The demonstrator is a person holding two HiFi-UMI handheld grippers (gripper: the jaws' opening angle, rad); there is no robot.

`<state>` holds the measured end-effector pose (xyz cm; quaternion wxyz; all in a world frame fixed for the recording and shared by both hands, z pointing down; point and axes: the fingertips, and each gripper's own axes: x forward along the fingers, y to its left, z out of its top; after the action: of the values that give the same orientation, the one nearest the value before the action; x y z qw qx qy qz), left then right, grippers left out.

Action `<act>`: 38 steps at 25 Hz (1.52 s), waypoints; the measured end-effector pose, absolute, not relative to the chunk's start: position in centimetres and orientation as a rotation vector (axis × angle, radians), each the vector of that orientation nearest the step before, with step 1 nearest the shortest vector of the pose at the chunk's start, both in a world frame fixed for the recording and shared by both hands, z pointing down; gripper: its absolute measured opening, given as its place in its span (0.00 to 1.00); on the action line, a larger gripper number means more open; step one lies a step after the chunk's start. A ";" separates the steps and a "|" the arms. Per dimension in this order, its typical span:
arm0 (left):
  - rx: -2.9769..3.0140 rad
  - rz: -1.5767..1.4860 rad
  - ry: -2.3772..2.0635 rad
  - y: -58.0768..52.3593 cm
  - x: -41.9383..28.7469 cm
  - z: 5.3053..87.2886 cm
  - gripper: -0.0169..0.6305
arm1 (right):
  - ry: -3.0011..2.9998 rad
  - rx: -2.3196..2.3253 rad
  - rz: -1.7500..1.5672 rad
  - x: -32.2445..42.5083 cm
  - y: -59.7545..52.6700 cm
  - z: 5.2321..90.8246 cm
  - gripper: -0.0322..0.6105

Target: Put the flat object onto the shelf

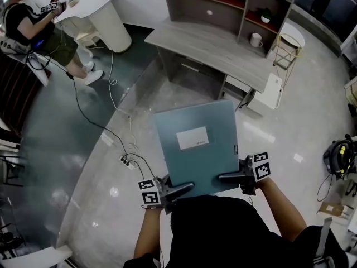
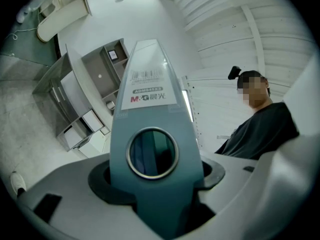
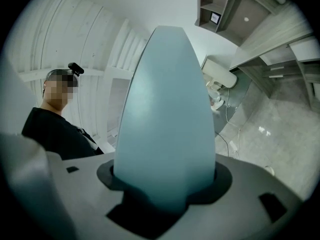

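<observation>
Box file (image 1: 195, 147), teal with a white label on its top face, is held flat and level in front of the person's body, over the bare floor and well short of the furniture. The left tool (image 1: 177, 190) has its jaws set wide and pressed onto the near left corner, at the spine end with the ringed finger hole. The right tool (image 1: 231, 177) clamps the near right edge in the same way. My reading is that this is the carrying step: the file is lifted and gripped on both sides, but not yet brought to its place.

The next move, as I judge it, calls for walking forward and raising the file over the grey desk (image 1: 206, 49) into a compartment of the shelf unit (image 1: 228, 4) that stands on it. A file this broad will probably need turning or tilting to enter one of those openings.

At far left another person (image 1: 39, 29) works at a white round desk (image 1: 92, 7), well clear. A black cable (image 1: 106, 130) trails across the floor to a power strip (image 1: 127, 161) just left of the walking line, which is a tripping risk. A white mug (image 1: 256, 39) occupies a lower right compartment. A yellow-rimmed stool (image 1: 290, 41) stands beside the desk, and a black and yellow machine (image 1: 340, 155) sits far right.
</observation>
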<state>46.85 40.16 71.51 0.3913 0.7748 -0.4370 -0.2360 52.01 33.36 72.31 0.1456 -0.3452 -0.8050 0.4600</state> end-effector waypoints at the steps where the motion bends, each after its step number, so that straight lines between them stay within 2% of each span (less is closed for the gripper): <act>1: 1.971 -0.602 -1.110 39.7 45.4 71.4 0.48 | -2.318 -0.991 1.319 50.6 32.8 72.2 0.49; 10: 1.982 -0.621 -1.105 35.6 31.6 69.4 0.48 | -2.316 -0.973 1.280 36.8 28.7 70.0 0.48; 17: 2.016 -0.585 -1.091 34.5 23.4 68.6 0.48 | -2.356 -0.941 1.262 28.8 27.8 69.0 0.48; 38: 1.966 -0.662 -1.161 31.3 14.2 68.3 0.48 | -2.332 -0.930 1.224 19.7 24.2 68.3 0.48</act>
<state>14.25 31.31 68.34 0.3731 0.7673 -0.4531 -0.2584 19.72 24.18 68.29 0.1734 -0.3279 -0.8223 0.4315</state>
